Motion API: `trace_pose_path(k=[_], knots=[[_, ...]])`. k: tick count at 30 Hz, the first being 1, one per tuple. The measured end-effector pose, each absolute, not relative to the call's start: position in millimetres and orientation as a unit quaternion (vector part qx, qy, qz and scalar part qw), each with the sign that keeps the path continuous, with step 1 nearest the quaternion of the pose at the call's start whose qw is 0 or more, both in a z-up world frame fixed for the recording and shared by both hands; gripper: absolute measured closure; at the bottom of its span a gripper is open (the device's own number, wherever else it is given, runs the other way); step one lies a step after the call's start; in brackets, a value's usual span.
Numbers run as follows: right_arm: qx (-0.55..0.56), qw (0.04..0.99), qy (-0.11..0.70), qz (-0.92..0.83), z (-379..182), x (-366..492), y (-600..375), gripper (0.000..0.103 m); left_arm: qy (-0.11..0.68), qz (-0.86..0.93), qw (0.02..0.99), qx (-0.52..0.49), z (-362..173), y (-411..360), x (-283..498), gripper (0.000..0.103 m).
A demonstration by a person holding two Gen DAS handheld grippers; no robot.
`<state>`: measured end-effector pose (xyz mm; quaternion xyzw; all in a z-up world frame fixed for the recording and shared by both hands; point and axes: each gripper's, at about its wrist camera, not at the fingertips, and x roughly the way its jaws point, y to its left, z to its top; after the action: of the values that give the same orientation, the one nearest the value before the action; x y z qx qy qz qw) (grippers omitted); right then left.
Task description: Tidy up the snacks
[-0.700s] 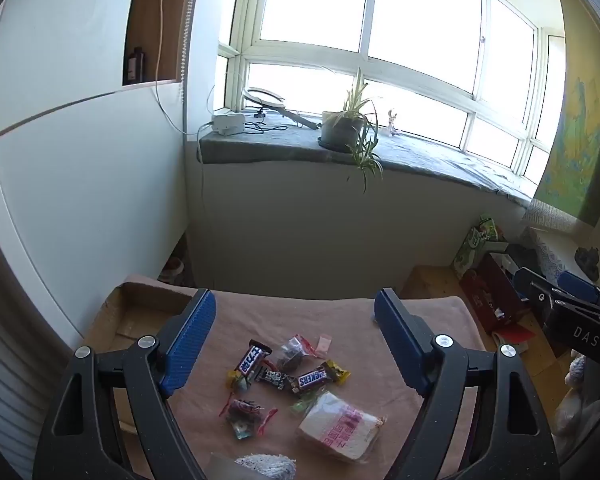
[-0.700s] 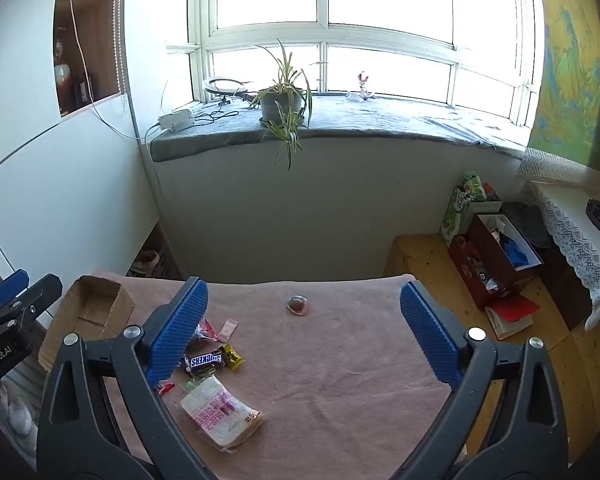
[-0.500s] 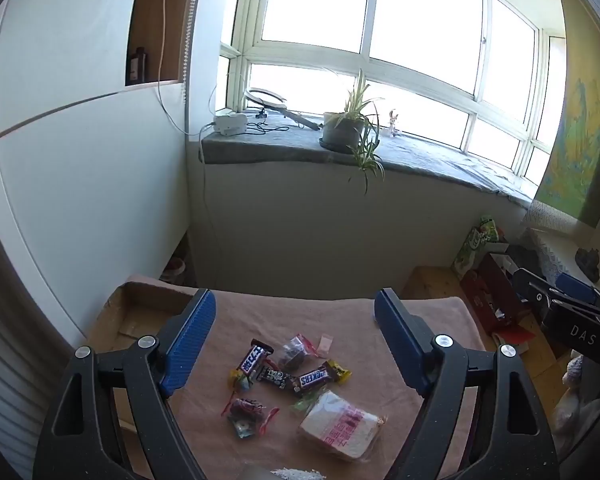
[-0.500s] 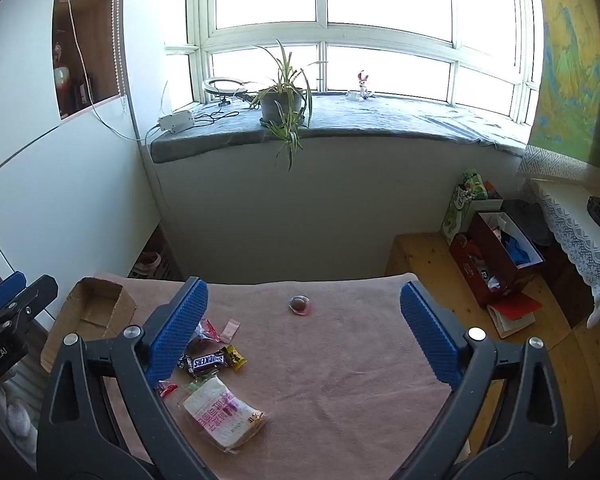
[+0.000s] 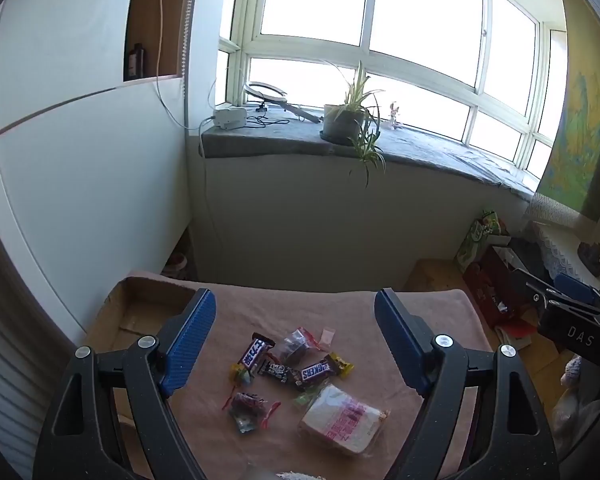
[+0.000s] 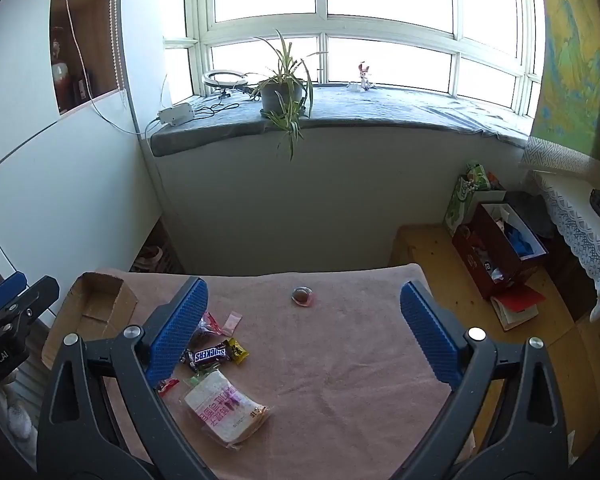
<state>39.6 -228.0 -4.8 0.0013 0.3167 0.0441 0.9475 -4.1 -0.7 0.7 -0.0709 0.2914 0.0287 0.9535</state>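
Observation:
Several wrapped snacks lie in a loose heap on a pink cloth-covered table (image 5: 340,308): a Snickers bar (image 5: 316,371) (image 6: 210,355), a second chocolate bar (image 5: 255,351), small candy bags, and a bagged slice of bread (image 5: 342,420) (image 6: 224,408). One small wrapped sweet (image 6: 302,295) lies apart, farther back. An open cardboard box (image 5: 140,312) (image 6: 96,304) sits at the table's left end. My left gripper (image 5: 292,344) hangs open above the heap. My right gripper (image 6: 304,332) is open too, over bare cloth right of the heap. Neither touches anything.
A wall with a grey windowsill (image 6: 340,112) and a potted plant (image 6: 282,92) rises behind the table. To the right, a wooden floor (image 6: 424,248) holds boxes and bags (image 6: 500,240). A white cabinet (image 5: 80,168) stands at the left.
Both views have shifted slightly, so the snacks sit a little higher in each picture. Nothing on the table has moved and both grippers stay open.

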Motion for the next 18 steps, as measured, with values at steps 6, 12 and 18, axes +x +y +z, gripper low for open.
trace_pose_path(k=[6,12,18], knots=[[0.001,0.948,0.316,0.042,-4.7,39.4,-226.9,0.004,0.293,0.028,0.953,-0.073,2.5,0.0,-2.7,0.021],[0.002,0.948,0.317,0.043,-4.9,38.7,-227.3,0.004,0.295,0.029,0.952,-0.074,1.4,-0.3,-2.0,0.021],[0.003,0.947,0.317,0.043,-5.1,38.3,-227.1,0.004,0.296,0.030,0.952,-0.074,0.1,-0.3,-2.0,0.021]])
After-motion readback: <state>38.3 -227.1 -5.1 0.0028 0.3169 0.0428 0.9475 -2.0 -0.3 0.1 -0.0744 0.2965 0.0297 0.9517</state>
